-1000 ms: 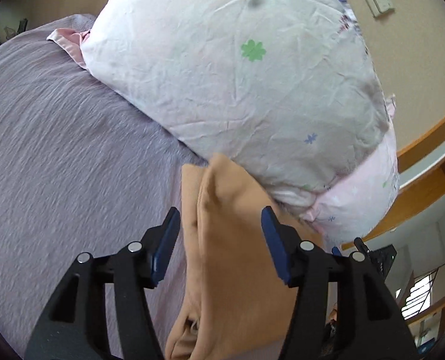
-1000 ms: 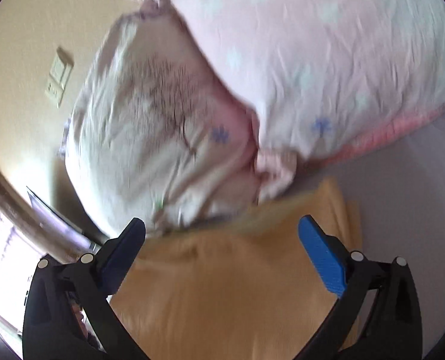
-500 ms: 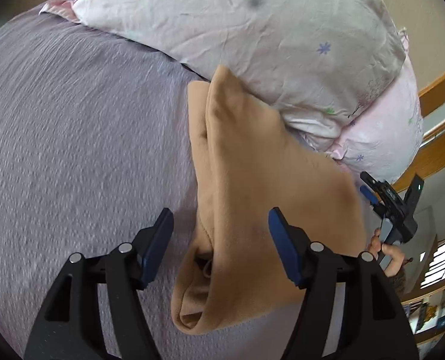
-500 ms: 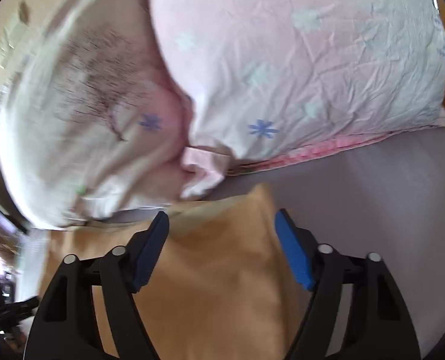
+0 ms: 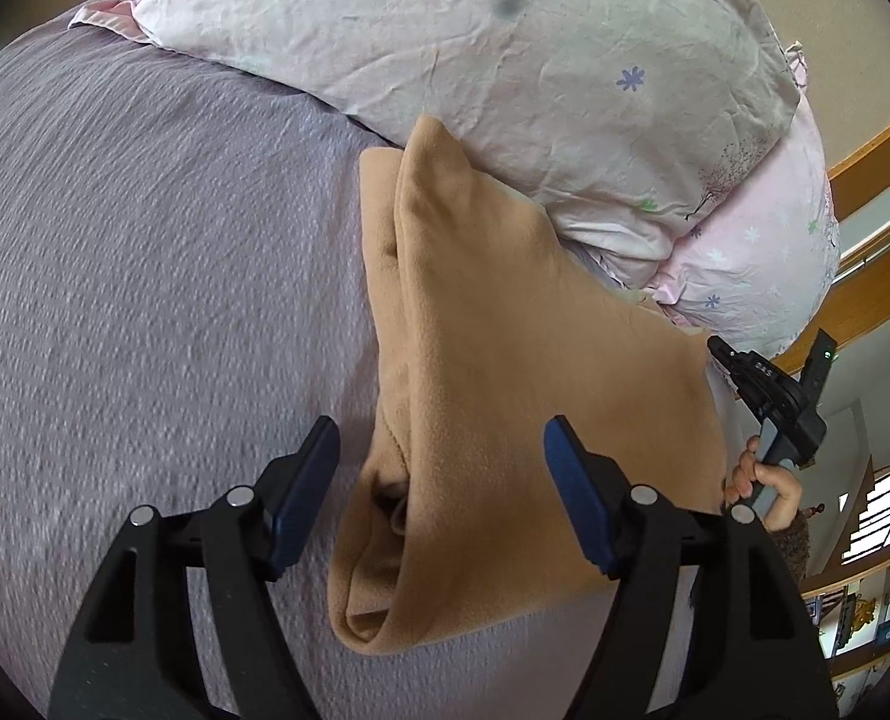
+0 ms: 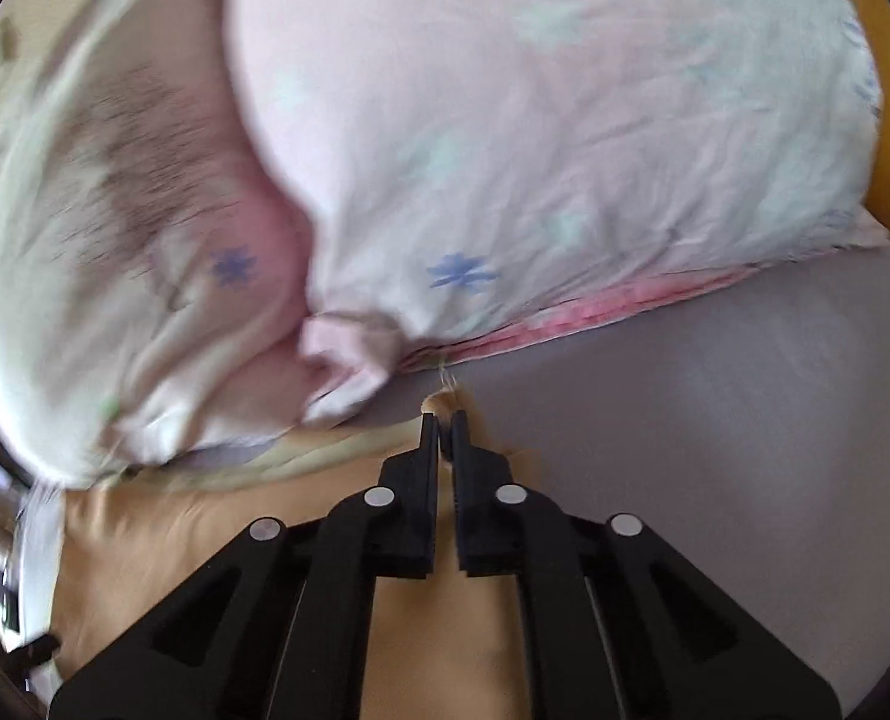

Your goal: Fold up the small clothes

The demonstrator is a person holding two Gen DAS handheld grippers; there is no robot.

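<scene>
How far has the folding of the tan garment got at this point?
Partly done: the tan garment lies doubled over on the purple bedspread, its far tip against the pillows. In hand: the right gripper is shut on a corner of it; the left gripper is open above it, gripping nothing. Left: further folds and flattening, probably.

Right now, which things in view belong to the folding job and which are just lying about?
Part of the job:
- tan garment, lying on the bedspread
- right hand-held gripper, shut on a corner of the garment
- left hand-held gripper, open above the garment

Just lying about:
- white pillow
- pink pillow
- purple bedspread
- wooden bed frame
</scene>
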